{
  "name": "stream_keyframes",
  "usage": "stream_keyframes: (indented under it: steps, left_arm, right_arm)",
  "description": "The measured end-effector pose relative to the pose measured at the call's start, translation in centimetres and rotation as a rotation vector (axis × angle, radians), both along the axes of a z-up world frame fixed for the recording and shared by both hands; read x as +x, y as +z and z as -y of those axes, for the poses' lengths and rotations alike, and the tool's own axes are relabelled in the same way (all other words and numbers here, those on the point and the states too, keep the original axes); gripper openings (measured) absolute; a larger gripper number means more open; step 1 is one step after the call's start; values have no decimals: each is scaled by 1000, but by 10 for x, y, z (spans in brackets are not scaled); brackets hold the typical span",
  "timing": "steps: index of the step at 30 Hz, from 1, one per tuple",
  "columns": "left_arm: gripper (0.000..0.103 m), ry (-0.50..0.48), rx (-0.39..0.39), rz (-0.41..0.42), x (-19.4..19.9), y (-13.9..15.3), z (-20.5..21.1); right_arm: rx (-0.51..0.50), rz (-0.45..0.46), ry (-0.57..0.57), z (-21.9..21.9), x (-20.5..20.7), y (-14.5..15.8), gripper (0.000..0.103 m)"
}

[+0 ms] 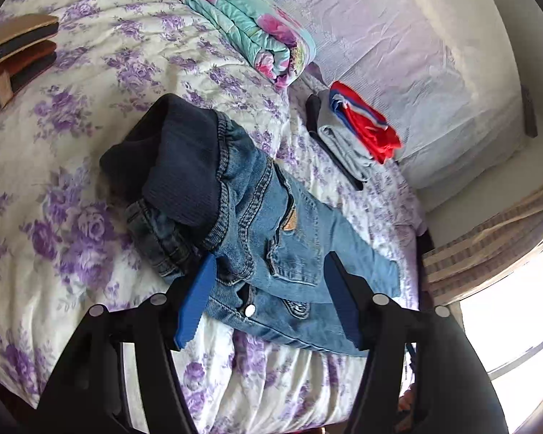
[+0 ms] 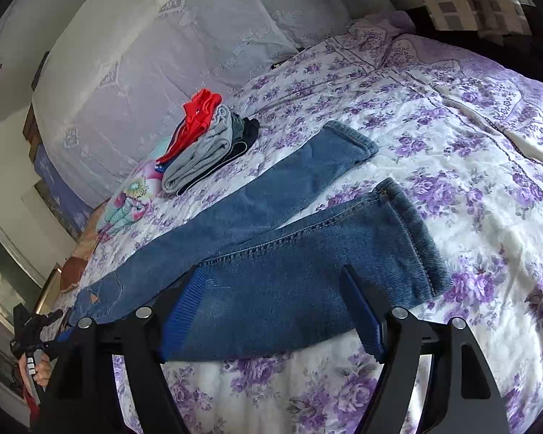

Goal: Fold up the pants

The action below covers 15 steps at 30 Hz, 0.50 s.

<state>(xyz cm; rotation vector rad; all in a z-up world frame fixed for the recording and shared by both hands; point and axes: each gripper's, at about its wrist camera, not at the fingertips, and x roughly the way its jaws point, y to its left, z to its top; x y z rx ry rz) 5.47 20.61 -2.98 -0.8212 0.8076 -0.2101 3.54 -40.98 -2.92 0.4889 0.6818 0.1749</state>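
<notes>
Bedspread (image 2: 452, 152): jeans (image 2: 271, 253) before hand-held gripper (image 2: 271, 289).

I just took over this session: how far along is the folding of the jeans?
Done: the jeans are spread on the bed, legs apart. In hand: nothing; left gripper and right gripper stand open over them. Left: every fold, then stacking with the folded clothes.
</notes>
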Motion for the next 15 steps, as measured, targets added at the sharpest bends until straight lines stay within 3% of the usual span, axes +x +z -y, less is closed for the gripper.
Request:
stream_keyframes:
  steps: [2, 10, 13, 15]
  left_arm:
    - [59, -6, 2, -38, 4, -6, 1]
    - [57, 4, 5, -49, 22, -14, 0]
    - [18, -9, 36, -19, 30, -10, 5]
    - [17, -2, 39, 17, 32, -4, 3]
  right_arm:
    - [-4, -8, 12, -4, 3, -1, 77]
    - [26, -59, 38, -5, 28, -12, 78]
    - [96, -87, 39, 2, 47, -12, 78]
    - [135, -108, 49, 6, 60, -12, 78]
